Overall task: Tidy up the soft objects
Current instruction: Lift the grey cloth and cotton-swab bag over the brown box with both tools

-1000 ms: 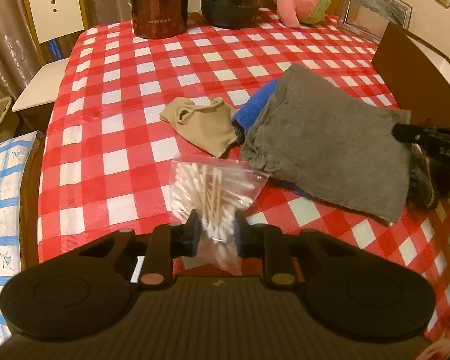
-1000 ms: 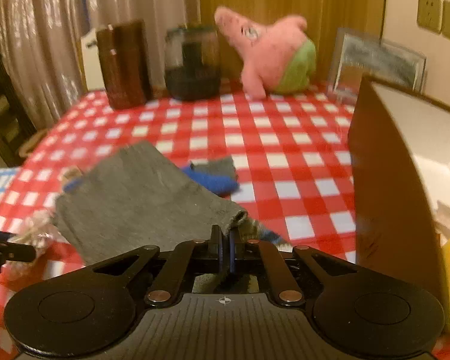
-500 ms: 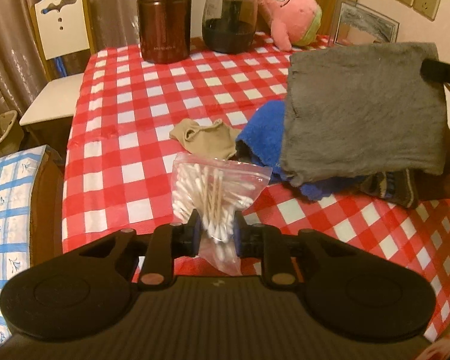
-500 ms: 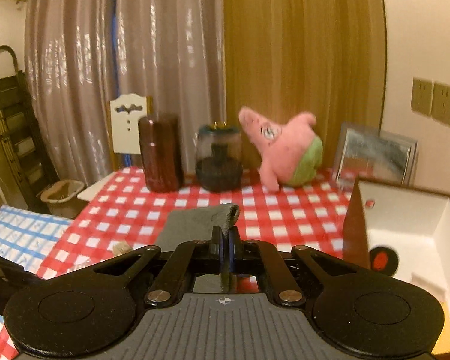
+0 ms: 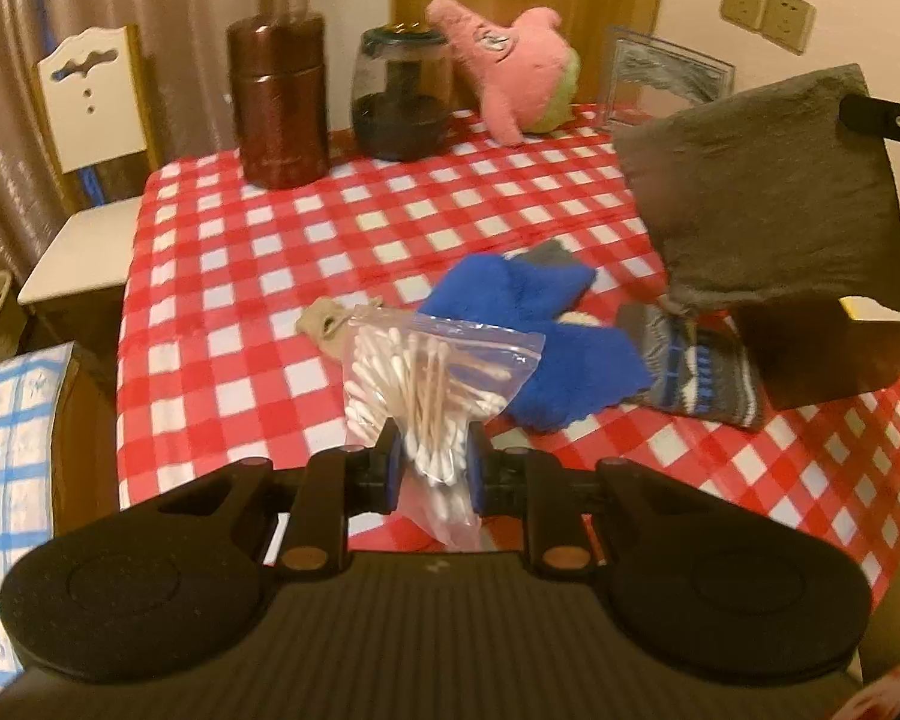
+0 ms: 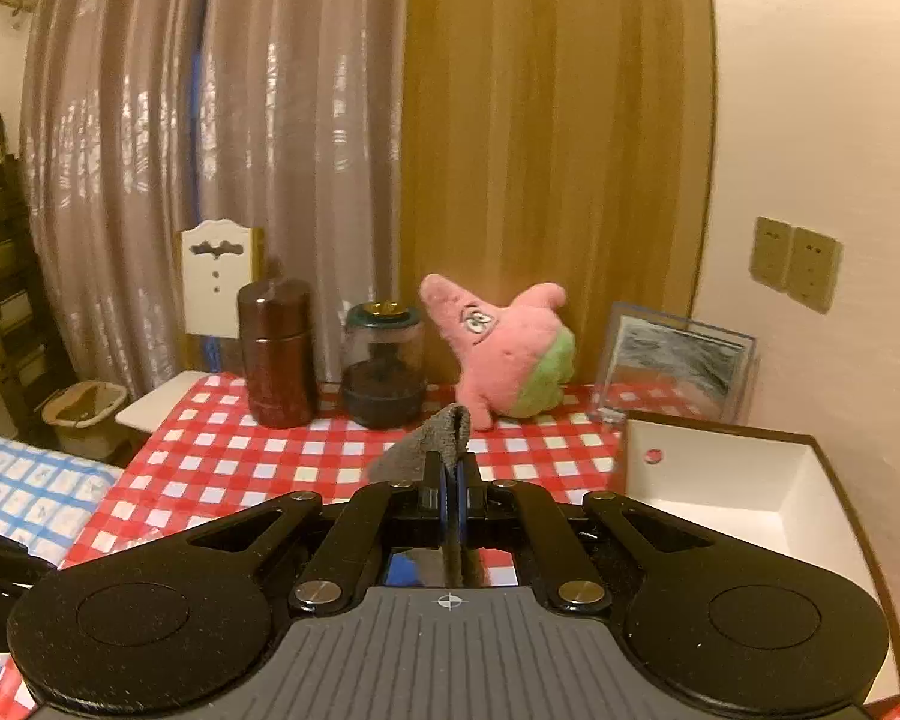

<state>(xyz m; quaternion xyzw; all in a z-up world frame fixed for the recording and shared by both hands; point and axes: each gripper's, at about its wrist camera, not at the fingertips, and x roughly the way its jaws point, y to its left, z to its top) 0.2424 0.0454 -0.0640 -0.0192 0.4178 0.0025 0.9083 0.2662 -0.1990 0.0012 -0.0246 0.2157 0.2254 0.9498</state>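
Your left claw gripped the bag of cotton swabs; your right claw pinched the grey cloth, hanging above the bench.

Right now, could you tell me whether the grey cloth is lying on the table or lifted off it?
Lifted: the grey cloth hangs from the right gripper, clear of the table.

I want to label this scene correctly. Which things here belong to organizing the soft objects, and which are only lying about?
Belong:
grey cloth
blue cloth
striped sock
beige sock
open box

Lying about:
brown canister
glass jar
picture frame
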